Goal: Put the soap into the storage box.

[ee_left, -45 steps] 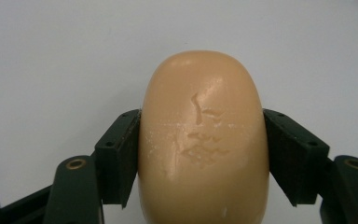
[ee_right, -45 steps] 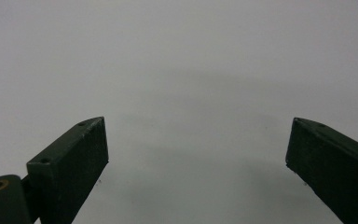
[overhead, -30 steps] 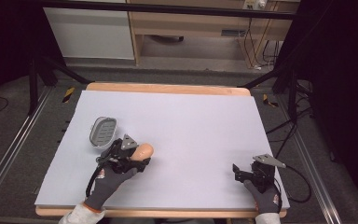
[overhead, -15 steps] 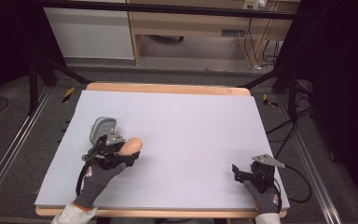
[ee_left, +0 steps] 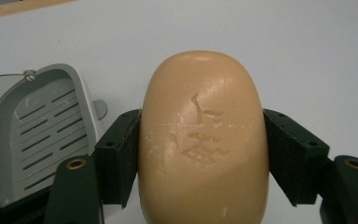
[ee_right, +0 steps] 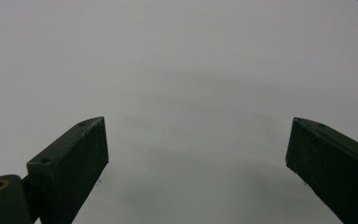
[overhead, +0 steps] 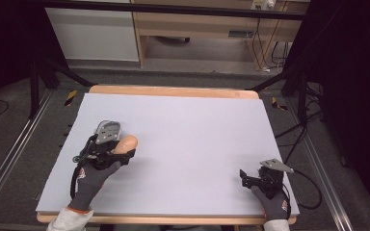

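A: What is the left gripper holding?

B: A tan bar of soap, clamped across its width, one jaw pressed flat on each long side. Its rounded end juts out past the jaw tips.

A: How will it handle?

B: My guess is firm but waxy and slick. The top face carries gouges and pale scuffs, so it marks easily. Squeezing the curved ends would likely pop it out; the broad flanks where the jaws sit now look the safest hold, with moderate pressure.

A: Anything near it?

B: A grey slotted soap dish lies just beside the left-hand jaw, apart from the bar.

A: What does the high view add?

B: The layout: the left gripper low over the pale surface with the dish just beyond it, and the right gripper well apart. It hides the scuffs and the jaw contact, though.

A: And the right gripper?

B: Its jaws stand wide apart, nothing but bare surface between them.
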Available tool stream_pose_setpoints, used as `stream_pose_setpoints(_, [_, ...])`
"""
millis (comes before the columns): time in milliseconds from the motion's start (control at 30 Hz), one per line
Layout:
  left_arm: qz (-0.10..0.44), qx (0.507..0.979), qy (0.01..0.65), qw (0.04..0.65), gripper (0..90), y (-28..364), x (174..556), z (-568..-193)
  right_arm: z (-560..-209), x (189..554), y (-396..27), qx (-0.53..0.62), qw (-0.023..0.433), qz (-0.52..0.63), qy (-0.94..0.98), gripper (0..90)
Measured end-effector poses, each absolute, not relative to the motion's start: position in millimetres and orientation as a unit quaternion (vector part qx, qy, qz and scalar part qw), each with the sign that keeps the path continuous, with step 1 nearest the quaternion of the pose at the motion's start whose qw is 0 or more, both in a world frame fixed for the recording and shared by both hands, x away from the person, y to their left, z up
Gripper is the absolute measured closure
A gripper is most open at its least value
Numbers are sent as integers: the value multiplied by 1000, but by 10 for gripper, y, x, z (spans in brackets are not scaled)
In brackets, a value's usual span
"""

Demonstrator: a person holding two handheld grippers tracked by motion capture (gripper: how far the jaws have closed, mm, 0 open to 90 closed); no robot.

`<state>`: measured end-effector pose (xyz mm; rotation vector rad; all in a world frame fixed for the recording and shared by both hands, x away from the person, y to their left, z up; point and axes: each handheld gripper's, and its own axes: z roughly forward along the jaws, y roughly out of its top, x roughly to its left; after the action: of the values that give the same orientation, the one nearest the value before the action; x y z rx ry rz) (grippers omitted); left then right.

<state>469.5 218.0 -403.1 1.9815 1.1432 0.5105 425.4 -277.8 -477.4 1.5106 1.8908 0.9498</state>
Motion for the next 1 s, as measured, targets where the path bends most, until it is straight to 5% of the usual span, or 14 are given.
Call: stream_pose_setpoints(1000, [241, 733, 506, 386, 317, 2596, 5048, -3951, -4785, 4280, -2766, 559, 270, 346, 704, 59])
